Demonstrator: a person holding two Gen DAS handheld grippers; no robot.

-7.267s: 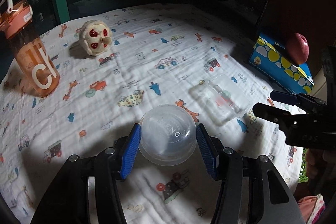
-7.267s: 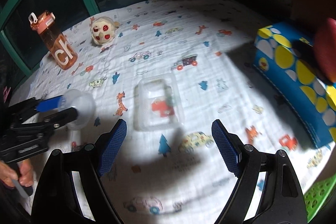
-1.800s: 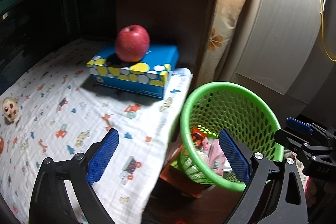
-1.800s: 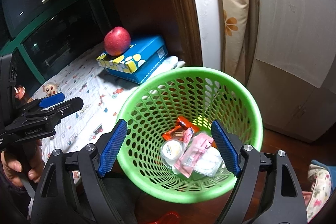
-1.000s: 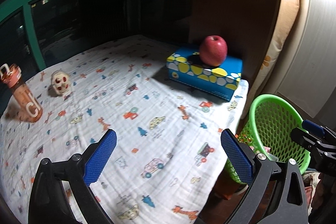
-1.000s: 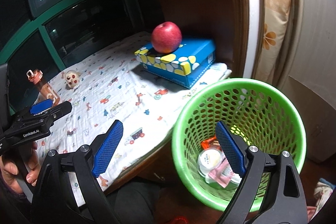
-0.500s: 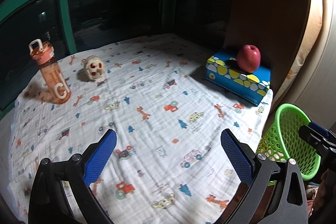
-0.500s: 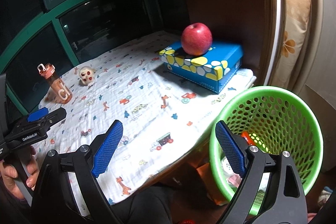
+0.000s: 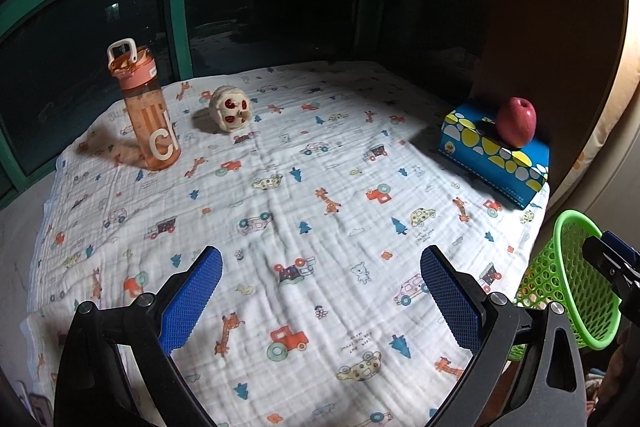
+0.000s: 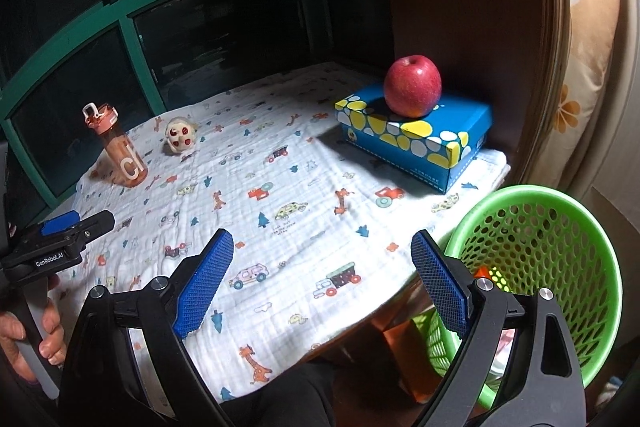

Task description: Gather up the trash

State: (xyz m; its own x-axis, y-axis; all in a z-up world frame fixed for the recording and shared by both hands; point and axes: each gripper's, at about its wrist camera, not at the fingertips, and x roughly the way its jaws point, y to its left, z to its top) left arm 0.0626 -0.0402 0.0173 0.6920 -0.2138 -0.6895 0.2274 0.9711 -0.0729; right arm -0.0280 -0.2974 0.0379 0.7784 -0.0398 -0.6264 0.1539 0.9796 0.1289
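A green mesh basket stands beside the table's right edge; a bit of orange wrapper shows inside it. The basket also appears at the right rim of the left wrist view. My left gripper hovers open over the printed cloth with nothing between its blue pads. My right gripper is open too, above the table's near right corner, its right finger in front of the basket. No loose trash shows on the cloth.
On the cloth stand an orange drinking bottle, a cream round toy and a blue spotted box carrying a red apple. Dark windows with green frames lie behind. A hand holds the left tool.
Both grippers have drawn back from the basket toward the table. The whole cloth now fills the views, and the basket has slid to the right edge.
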